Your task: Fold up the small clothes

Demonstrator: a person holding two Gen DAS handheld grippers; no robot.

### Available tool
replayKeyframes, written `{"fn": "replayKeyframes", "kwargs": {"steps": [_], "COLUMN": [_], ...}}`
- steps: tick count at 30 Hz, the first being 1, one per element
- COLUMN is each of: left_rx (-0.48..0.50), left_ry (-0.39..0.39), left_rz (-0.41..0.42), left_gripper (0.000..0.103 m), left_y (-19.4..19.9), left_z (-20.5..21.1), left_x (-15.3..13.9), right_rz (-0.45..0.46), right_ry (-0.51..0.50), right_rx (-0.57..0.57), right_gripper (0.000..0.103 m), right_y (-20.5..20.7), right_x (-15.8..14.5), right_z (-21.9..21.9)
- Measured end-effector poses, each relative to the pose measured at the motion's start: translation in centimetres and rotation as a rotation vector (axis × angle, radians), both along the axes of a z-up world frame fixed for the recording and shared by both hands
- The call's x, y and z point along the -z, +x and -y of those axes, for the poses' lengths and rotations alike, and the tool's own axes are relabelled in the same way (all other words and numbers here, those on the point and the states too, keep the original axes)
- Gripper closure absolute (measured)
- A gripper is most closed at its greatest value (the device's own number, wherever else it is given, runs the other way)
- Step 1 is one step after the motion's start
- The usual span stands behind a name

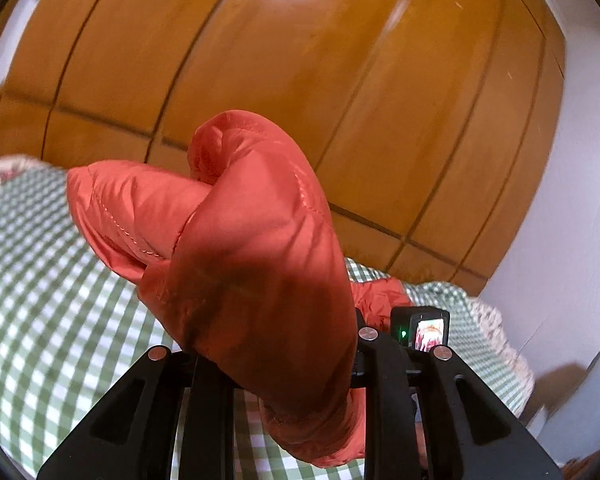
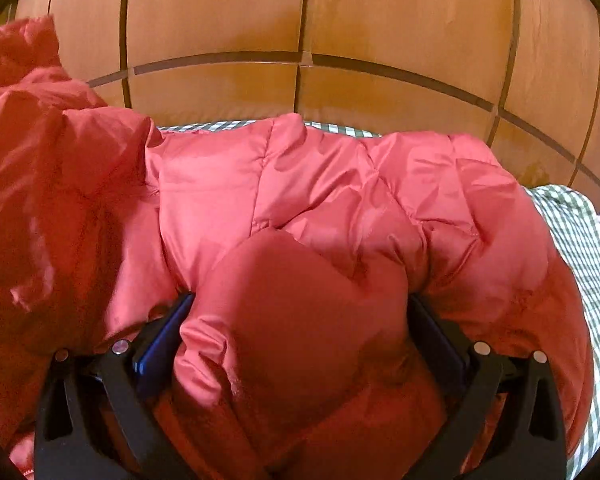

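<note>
Both tongs are pinching the red puffer jacket (image 2: pixel 320 184): the left gripper (image 1: pixel 284 360) lifts a sleeve clear of the checked bed cover (image 1: pixel 60 280), the right gripper (image 2: pixel 296 328) bites a thick bunch. That slick padding could slide out mid-fold, I reckon, dropping the sleeve crooked.

jacket (image 2: pixel 320 184) on bed cover (image 2: pixel 572 224) | wardrobe (image 2: pixel 300 20) behind bed, far side | jacket fold between right gripper (image 2: pixel 300 312) jaws, near | cover bare at right
</note>
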State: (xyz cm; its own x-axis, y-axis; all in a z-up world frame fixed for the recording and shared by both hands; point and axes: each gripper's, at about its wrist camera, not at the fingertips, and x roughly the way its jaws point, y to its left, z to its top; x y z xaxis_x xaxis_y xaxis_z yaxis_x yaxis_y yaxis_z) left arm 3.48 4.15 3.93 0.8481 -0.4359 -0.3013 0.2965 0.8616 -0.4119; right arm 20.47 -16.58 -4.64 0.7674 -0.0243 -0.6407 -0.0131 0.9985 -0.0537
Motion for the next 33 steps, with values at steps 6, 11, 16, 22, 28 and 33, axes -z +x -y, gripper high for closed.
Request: {"fn": "replayKeyframes", "kwargs": {"steps": [6,11,16,22,28,33], "left_rx": [0.049,0.086,0.118,0.198,0.298,0.370], "left_ry": [0.129,0.242,0.263,0.322,0.423,0.495], "left_rz": [0.067,0.132,0.145,0.184,0.215,0.200], "left_gripper": [0.082,0.082,0.082,0.082,0.082,0.082], "left_y": [-0.3,-0.5,0.2,0.8,1.0,1.8], "left_z": [3.4,5.9,7.5,11.0,16.1,20.2], "left_x": [-2.3,-3.7,-4.4,-4.9,-4.7,-3.2], "right_rz": [-0.021,0.112,0.103,-0.049,0.016,0.029], "right_ry": [0.019,0.132,0.057,0.181,0.259,0.280], "right_rx": [-0.007,0.074,0.204,0.176,0.198,0.195], "right_gripper": [0.002,0.002,0.002,0.002,0.002,0.002], "right_y": [-0.7,-5.6,-8.7,-9.1,-10.2,-10.4], "right_x": [-1.4,-4.6,-4.5,0.5,2.0,2.5], "right_z": [1.5,6.9,12.9,15.8,16.7,16.7]}}
